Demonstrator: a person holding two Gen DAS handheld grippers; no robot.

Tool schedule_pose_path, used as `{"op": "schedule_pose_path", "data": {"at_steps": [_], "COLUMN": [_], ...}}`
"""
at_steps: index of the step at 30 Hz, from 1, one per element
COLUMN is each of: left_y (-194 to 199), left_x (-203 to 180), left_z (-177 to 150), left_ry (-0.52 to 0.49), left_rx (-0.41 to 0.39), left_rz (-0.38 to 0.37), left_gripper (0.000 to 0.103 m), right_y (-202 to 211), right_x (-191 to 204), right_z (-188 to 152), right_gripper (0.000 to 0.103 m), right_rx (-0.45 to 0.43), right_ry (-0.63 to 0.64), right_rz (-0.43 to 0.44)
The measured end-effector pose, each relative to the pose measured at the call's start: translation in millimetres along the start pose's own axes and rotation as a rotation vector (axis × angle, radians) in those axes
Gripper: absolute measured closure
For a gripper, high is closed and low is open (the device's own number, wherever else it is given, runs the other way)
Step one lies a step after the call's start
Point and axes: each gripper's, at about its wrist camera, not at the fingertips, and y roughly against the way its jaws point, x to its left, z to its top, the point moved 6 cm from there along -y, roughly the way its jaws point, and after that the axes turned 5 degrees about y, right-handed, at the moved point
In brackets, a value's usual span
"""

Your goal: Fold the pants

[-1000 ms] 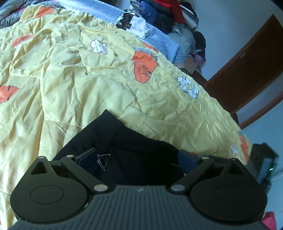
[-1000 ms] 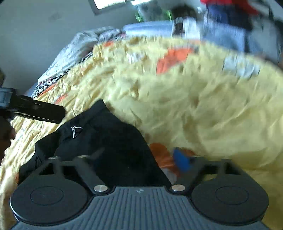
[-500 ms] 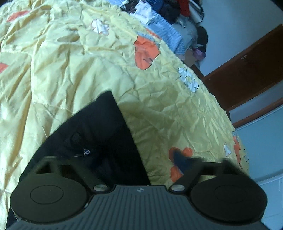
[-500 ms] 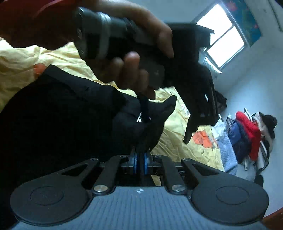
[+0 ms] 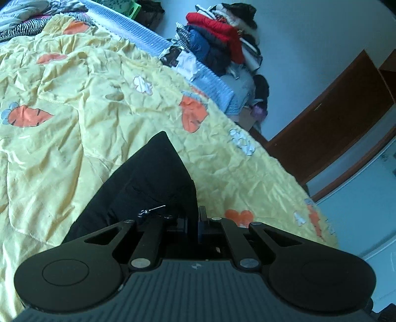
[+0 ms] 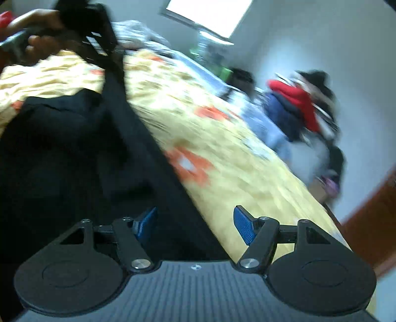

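Note:
Black pants (image 5: 148, 178) lie on a yellow quilt (image 5: 74, 99) printed with carrots. My left gripper (image 5: 195, 218) is shut on an edge of the pants, next to a silver zip pull (image 5: 151, 210). In the right wrist view, which is blurred by motion, a hand (image 6: 37, 37) holds the left gripper (image 6: 109, 62) at the top left, and the pants (image 6: 61, 148) hang from it as a taut black strip down to the bed. My right gripper (image 6: 195, 224) is opening; its blue pads (image 6: 243, 226) stand apart over the pants' edge and press on nothing.
A pile of red, blue and dark clothes (image 5: 217, 44) sits past the far end of the bed, also seen as the clothes pile (image 6: 297, 106). A brown wooden door (image 5: 334, 119) stands at the right. A bright window (image 6: 208, 14) is in the far wall.
My left gripper went from wide open to shut on the pants' edge and lifted it a little. My right gripper let go of the fabric, opened and swung away to the side.

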Motion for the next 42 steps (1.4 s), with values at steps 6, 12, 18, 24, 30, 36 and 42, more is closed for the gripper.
{"op": "schedule_pose_path", "data": {"at_steps": [6, 12, 18, 24, 30, 36, 42], "left_y": [15, 35, 59, 74, 74, 74, 83], "left_x": [-3, 5, 28, 59, 86, 90, 81], "left_z": [-11, -20, -40, -72, -99, -107, -111], "left_ry": [-0.001, 0.001, -0.01, -0.076, -0.094, -0.133, -0.251], "left_rx": [-0.016, -0.034, -0.039, -0.005, 0.051, 0.025, -0.02], "left_rz": [0.002, 0.014, 0.047, 0.13, 0.196, 0.233, 0.32], "left_gripper": [0.097, 0.097, 0.097, 0.097, 0.096, 0.093, 0.065], "right_y": [-11, -38, 16, 88, 95, 105, 115], "right_x": [-13, -7, 24, 86, 135, 141, 135], "right_z": [-39, -62, -52, -56, -74, -71, -75], "right_gripper": [0.037, 0.096, 0.097, 0.098, 0.098, 0.098, 0.094], "right_rx": [0.109, 0.229, 0.214, 0.212, 0.25, 0.232, 0.197], "right_ry": [0.011, 0.134, 0.199, 0.18, 0.165, 0.085, -0.037], "right_rz": [-0.033, -0.085, -0.152, -0.041, 0.027, 0.058, 0.062]}}
